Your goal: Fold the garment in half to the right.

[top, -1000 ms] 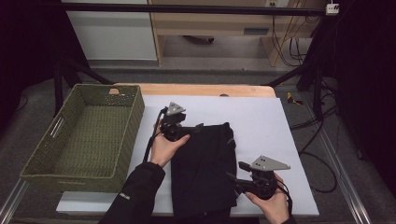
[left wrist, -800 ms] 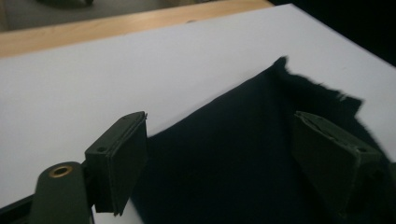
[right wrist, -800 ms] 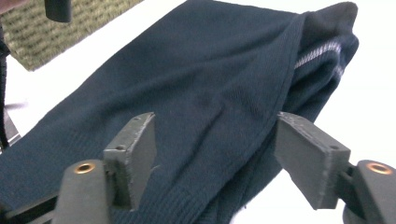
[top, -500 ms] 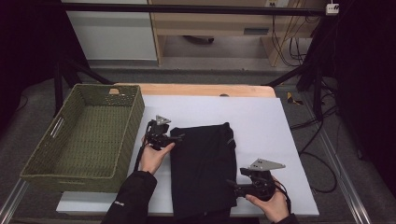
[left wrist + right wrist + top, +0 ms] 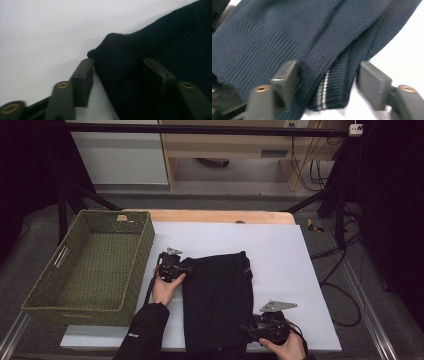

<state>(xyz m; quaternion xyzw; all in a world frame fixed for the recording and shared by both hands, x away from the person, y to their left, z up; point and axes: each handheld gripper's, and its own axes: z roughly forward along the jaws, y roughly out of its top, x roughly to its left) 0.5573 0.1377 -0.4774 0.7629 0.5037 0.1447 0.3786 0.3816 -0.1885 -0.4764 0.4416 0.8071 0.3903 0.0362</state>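
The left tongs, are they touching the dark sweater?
Touching. In the left gripper view, the left tongs straddle the sweater's edge, one jaw lying on the knit, having just been closing.

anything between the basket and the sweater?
The left claw and its hand on bare white table, between basket and sweater, in the high view.

No text, label, brand, number or sign is legible on anything in these views.
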